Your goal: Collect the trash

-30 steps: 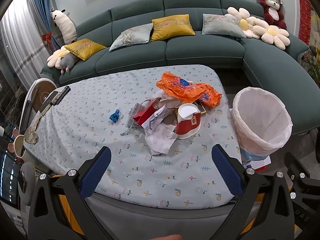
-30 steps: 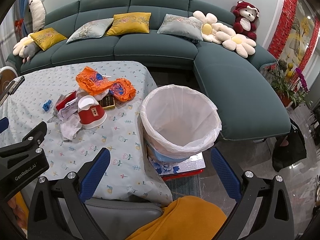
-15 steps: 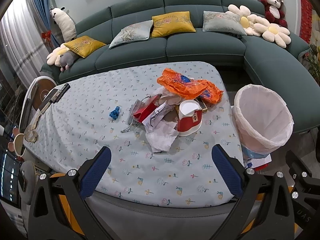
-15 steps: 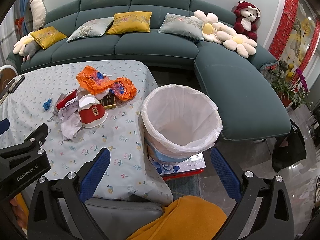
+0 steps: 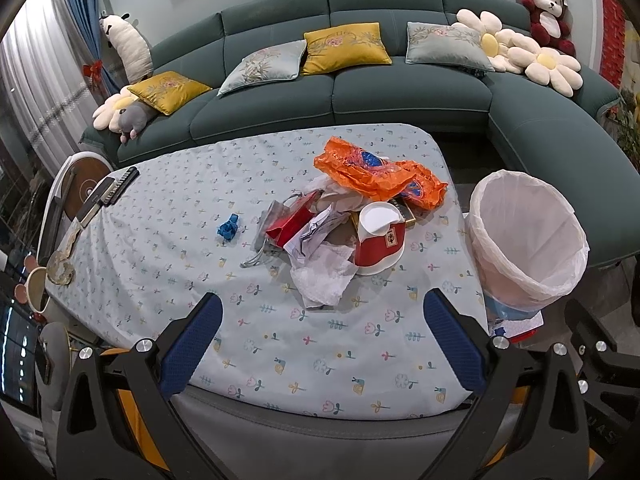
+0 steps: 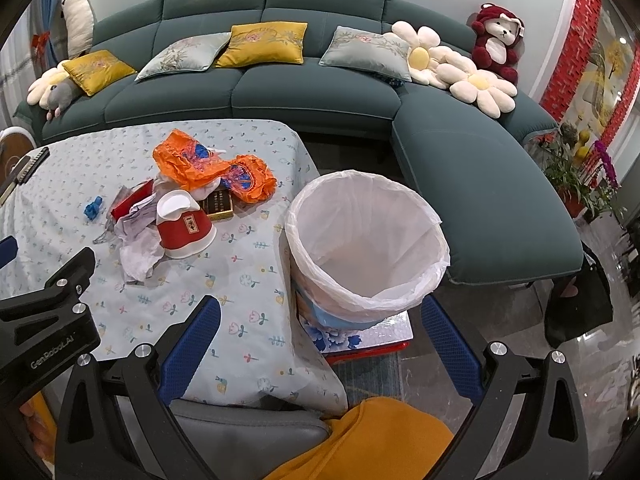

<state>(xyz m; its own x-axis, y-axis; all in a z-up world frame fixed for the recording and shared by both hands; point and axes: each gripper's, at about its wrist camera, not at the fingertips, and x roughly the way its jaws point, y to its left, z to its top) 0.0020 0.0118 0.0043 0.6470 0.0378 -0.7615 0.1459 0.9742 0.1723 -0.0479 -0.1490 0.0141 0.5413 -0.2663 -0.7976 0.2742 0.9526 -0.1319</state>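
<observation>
Toward the worktop's (image 5: 168, 208) right edge, lying heaped: orange bag (image 5: 376, 174), red-and-white cup (image 5: 378, 240), crumpled paper (image 5: 326, 274). Beside that edge, standing: lined bin (image 6: 366, 242). Hovering over the near edge, jaws wide, gripping nothing: left gripper (image 5: 320, 340), right gripper (image 6: 320, 340).

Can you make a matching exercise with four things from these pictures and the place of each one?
Things:
1. orange plastic bag
2. small blue scrap
3. red and white cup
4. lined trash bin

Places:
a. beside the table, off its right edge
b. far end of the pile
c. alone, left of the pile
d. upside down, at the pile's right side

Pairs: 1-b, 2-c, 3-d, 4-a
</observation>
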